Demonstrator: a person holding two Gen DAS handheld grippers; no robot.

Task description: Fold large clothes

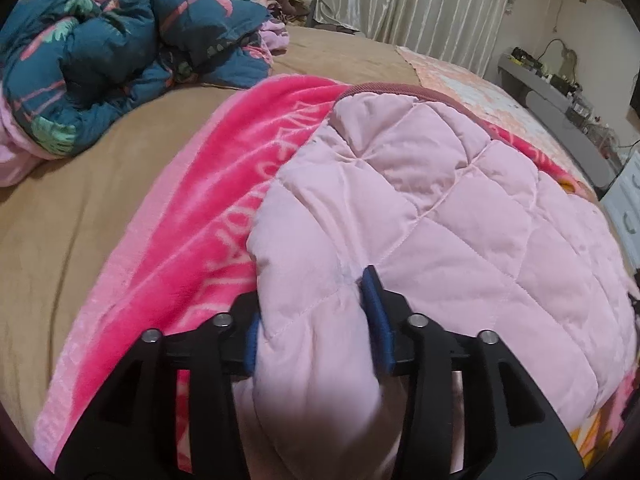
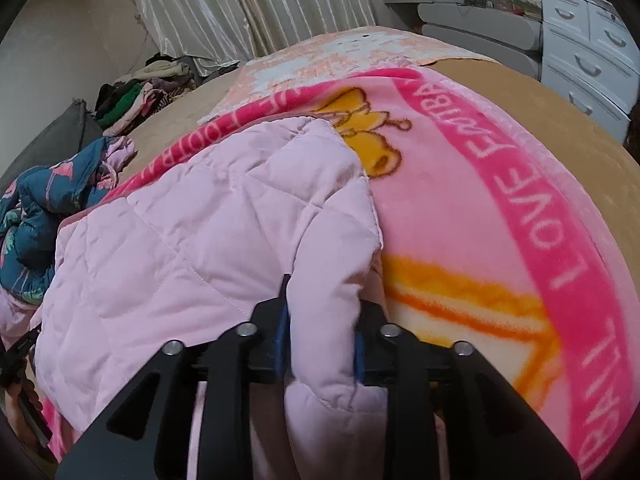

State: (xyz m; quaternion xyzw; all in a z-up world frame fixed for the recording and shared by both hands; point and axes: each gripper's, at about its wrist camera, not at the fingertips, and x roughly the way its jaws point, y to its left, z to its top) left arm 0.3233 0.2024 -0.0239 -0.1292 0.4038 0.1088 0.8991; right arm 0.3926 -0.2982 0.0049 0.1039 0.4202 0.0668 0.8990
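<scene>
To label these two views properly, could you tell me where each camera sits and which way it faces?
Left wrist: on the left gripper, angled down over the bed; its fingers clamp the pink quilted jacket.
Right wrist: on the right gripper, angled down; its fingers clamp the jacket's other end.
Shared: jacket, pink blanket, curtains.

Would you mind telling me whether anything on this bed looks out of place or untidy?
Mostly the teal floral quilt: it lies crumpled in a heap at the bed's far side, not folded. A loose pile of clothes sits beyond it. The pink quilted garment lies rumpled on the pink blanket.
</scene>
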